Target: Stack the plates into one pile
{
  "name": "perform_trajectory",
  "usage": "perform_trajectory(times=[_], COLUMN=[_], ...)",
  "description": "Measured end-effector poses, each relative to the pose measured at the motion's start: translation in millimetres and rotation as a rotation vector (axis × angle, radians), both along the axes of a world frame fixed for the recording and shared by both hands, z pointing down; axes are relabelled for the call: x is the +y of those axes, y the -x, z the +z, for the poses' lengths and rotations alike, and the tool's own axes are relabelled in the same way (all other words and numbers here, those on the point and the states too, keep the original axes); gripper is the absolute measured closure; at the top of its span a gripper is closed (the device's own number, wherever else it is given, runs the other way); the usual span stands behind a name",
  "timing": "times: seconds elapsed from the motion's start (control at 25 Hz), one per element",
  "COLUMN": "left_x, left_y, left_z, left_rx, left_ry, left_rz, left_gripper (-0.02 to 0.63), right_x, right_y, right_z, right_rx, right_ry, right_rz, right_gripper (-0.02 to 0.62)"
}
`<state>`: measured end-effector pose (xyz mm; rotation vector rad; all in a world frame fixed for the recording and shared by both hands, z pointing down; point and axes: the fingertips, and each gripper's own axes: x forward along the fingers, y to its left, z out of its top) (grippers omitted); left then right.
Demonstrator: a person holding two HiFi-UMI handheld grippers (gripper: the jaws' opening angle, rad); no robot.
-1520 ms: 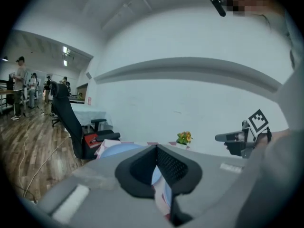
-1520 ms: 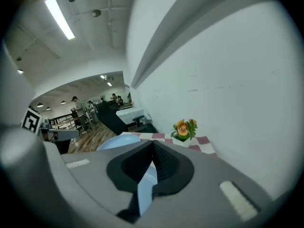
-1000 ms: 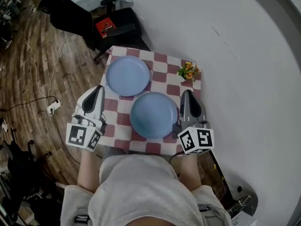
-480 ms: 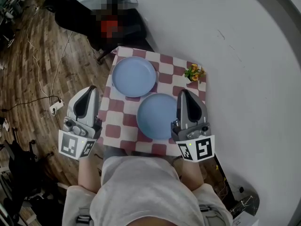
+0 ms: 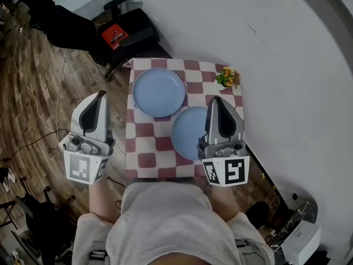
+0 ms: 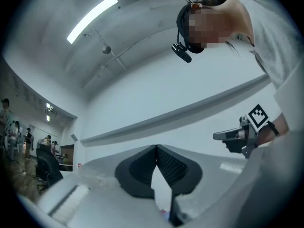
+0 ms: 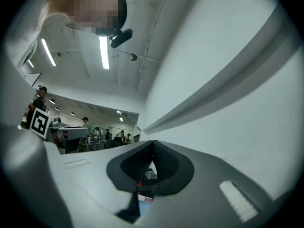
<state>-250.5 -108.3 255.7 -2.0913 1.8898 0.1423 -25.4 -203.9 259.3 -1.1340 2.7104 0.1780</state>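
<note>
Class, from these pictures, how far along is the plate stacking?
Done: nothing yet; the far plate and the near plate lie side by side on the checked table. In hand: nothing; the left gripper and right gripper have shut, empty jaws. Left: lift one plate onto the other.

no writing here is clear enough to read.
</note>
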Motion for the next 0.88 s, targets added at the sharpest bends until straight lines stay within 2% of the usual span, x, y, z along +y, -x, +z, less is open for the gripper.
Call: perform_trajectory(times=[0.12,0.2,0.48,0.76,0.88], left_x=[-14,-25,-61,-100,-119], left_y=[15,27,52,67,67], left_z=[-2,6,70,130,165], left_rx=[0.004,0.022,0.132,0.127,0.132], left_ry=[0.007,0.042,0.241,0.418,0.524], left_rz=[0.062,0.09,0.207,0.301,0.343], left_gripper=[0.601,0.601,0.601,0.6,0.587], right_x=[0,0,2,0,-3], right_y=[13,22,44,55,63], right_z=[5,13,72,143,178], right_rx=[0.027,0.041,0.073,0.044,0.041], right_ry=[0.032,0.075,0.301,0.558,0.676], right_rz=[0.057,0.085,0.194,0.304,0.325], right_gripper=[0.595,0.595,0.594,0.594,0.594])
